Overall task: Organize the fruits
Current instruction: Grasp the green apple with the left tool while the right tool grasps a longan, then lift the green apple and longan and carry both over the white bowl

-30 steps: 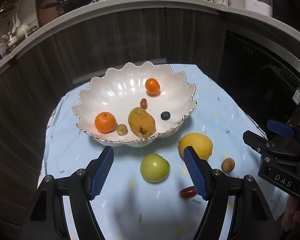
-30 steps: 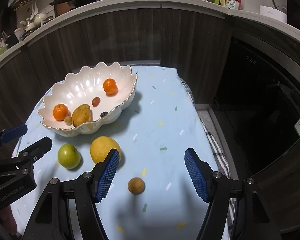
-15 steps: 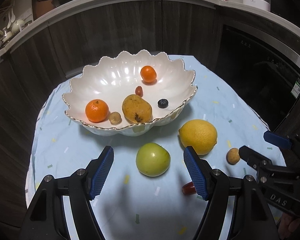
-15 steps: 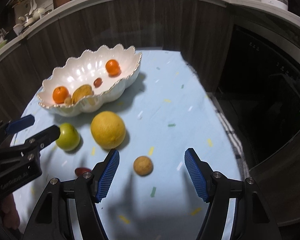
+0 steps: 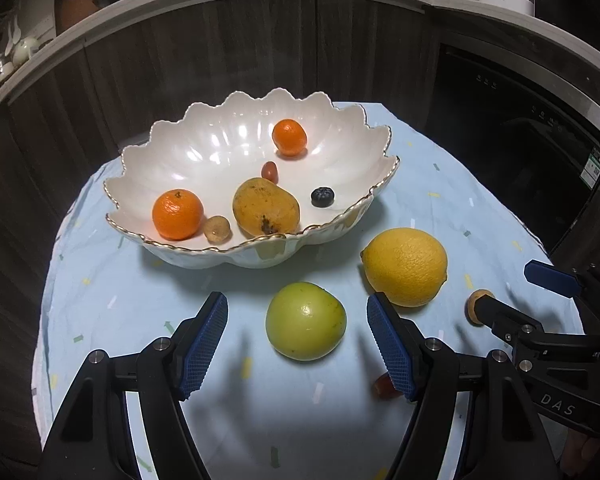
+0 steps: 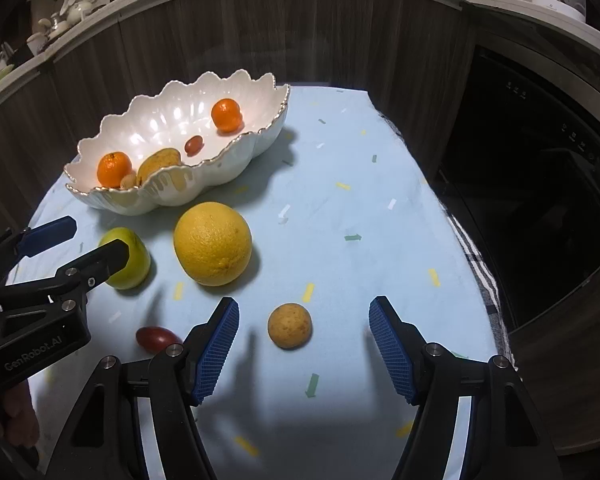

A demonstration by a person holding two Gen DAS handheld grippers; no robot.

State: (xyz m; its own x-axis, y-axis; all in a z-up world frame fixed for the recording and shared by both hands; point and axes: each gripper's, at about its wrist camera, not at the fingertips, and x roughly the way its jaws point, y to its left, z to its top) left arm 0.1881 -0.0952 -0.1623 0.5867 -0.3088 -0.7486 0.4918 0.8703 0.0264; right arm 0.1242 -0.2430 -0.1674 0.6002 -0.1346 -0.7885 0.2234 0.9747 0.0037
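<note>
Both claws stood released, each lined up on a fruit lying on the table outside the bowl (image 5: pixel 384 168): the left claw (image 5: pixel 296 344) on the green apple (image 5: pixel 305 321), the right claw (image 6: pixel 304 344) on the small brown fruit (image 6: pixel 289 325). The pick-up step seemed at hand; next, each needed lowering around its fruit, then squeezing gently.

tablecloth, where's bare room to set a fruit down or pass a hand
Free: the cloth right of the bowl and yellow citrus, out to the table's right edge, and the bowl's back left. Crowded: the strip in front of the bowl, with the green apple, citrus, small brown fruit and red fruit.
</note>
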